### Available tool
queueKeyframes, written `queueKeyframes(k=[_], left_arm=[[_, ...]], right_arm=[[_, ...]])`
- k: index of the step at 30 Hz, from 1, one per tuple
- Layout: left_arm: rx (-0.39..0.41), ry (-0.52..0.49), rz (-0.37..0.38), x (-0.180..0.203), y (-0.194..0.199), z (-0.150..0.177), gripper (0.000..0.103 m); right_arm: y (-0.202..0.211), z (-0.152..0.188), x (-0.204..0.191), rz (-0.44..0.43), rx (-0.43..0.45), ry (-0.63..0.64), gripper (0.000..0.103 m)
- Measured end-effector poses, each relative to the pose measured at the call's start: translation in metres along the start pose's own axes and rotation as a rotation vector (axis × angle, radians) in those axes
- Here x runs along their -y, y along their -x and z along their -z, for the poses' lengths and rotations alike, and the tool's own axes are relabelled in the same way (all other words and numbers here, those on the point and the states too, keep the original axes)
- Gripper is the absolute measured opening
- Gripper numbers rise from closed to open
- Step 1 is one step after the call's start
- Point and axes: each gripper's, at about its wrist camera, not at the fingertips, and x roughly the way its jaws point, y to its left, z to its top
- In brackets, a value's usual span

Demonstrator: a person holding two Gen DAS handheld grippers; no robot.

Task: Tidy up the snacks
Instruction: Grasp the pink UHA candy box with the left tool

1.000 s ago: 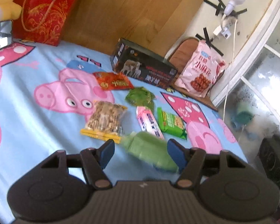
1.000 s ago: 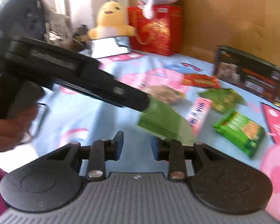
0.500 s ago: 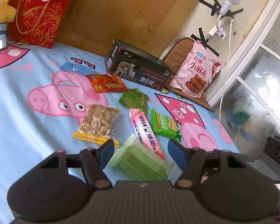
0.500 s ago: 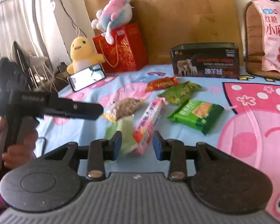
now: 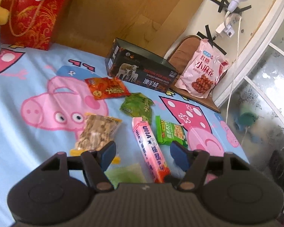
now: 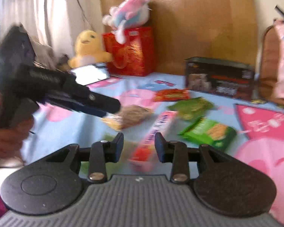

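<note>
Loosely, both unclenched tongs, left (image 5: 143,152) and right (image 6: 138,145), straddle the pink pack (image 5: 149,149).

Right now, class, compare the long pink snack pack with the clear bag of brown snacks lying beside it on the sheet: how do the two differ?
The long pink snack pack is narrow, stick-shaped and opaque with printed lettering; the clear bag of brown snacks is wide, lumpy and see-through, showing its contents. The pink pack ends in orange; the clear bag has a yellow edge. Both lie flat on the cartoon pig sheet, ungripped.
</note>
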Motion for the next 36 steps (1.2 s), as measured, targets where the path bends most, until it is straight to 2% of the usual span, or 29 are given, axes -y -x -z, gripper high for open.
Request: queueKeyframes(k=[4, 6, 10, 14, 15, 17, 20, 25, 30, 34, 36], left_arm=[[-0.012, -0.013, 0.002, 0.004, -0.015, -0.012, 0.064], [-0.017, -0.02, 0.001, 0.005, -0.021, -0.018, 0.064], [-0.027, -0.042, 0.005, 0.009, -0.035, -0.028, 0.067], [-0.046, -0.055, -0.002, 0.01, -0.051, -0.034, 0.067], [-0.052, -0.054, -0.003, 0.01, -0.054, -0.034, 0.067], [-0.063, -0.053, -0.007, 0.009, -0.057, -0.034, 0.067], [-0.066, -0.053, -0.017, 0.005, -0.055, -0.031, 0.067], [-0.076, -0.033, -0.007, -0.001, -0.046, -0.024, 0.067], [-0.051, -0.003, 0.005, -0.008, -0.029, -0.019, 0.067], [-0.061, -0.043, -0.008, -0.007, -0.032, -0.015, 0.067], [-0.066, -0.068, -0.012, -0.005, -0.038, -0.012, 0.071]], right_arm=[[-0.014, 0.008, 0.004, -0.024, -0.071, -0.01, 0.039], [-0.015, 0.009, 0.007, 0.015, -0.079, 0.006, 0.038], [0.009, 0.012, 0.031, 0.173, -0.03, 0.052, 0.038], [0.033, 0.016, 0.073, 0.342, 0.007, -0.033, 0.04], [0.039, 0.017, 0.081, 0.342, 0.016, -0.068, 0.04], [0.048, 0.018, 0.09, 0.262, 0.03, -0.14, 0.04], [0.042, 0.018, 0.085, 0.168, 0.004, -0.146, 0.04], [0.031, 0.017, 0.071, 0.106, -0.004, -0.111, 0.042], [0.037, 0.016, 0.064, 0.097, 0.014, -0.078, 0.042], [0.044, 0.019, 0.066, 0.014, 0.02, -0.094, 0.044], [0.042, 0.021, 0.063, -0.008, 0.004, -0.091, 0.046]])
